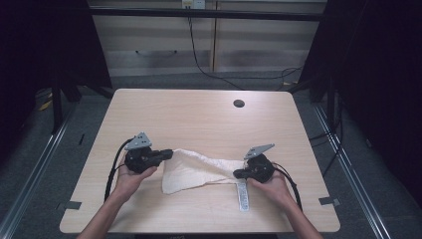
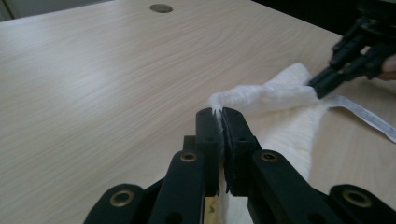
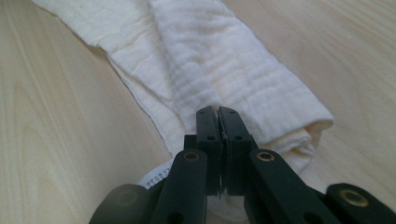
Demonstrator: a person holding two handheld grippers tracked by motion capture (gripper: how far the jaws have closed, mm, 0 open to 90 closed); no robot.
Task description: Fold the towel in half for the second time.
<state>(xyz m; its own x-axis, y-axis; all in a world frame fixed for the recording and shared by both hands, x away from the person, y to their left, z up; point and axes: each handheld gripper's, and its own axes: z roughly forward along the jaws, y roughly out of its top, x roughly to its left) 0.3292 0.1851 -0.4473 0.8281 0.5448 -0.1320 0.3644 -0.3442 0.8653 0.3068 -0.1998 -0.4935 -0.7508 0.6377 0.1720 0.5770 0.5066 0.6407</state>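
A cream-white cloth [image 1: 191, 172] lies bunched on the wooden table [image 1: 199, 119], stretched between both grippers. My left gripper [image 1: 170, 154] is shut on the cloth's left corner, and in the left gripper view a thin fold of cloth [image 2: 275, 93] shows between the closed jaws of the left gripper [image 2: 222, 114]. My right gripper [image 1: 236, 174] is shut on the right end of the cloth [image 3: 224, 60]; its jaws meet at the right gripper's tip [image 3: 218, 112], over a rolled fold. A white label strip [image 1: 242, 195] trails from that end toward the table's front edge.
A round cable hole [image 1: 239, 103] sits at the back right of the table. Cables [image 1: 199, 59] run across the floor behind it, in front of a low cabinet [image 1: 159, 45]. Dark curtains stand at both sides.
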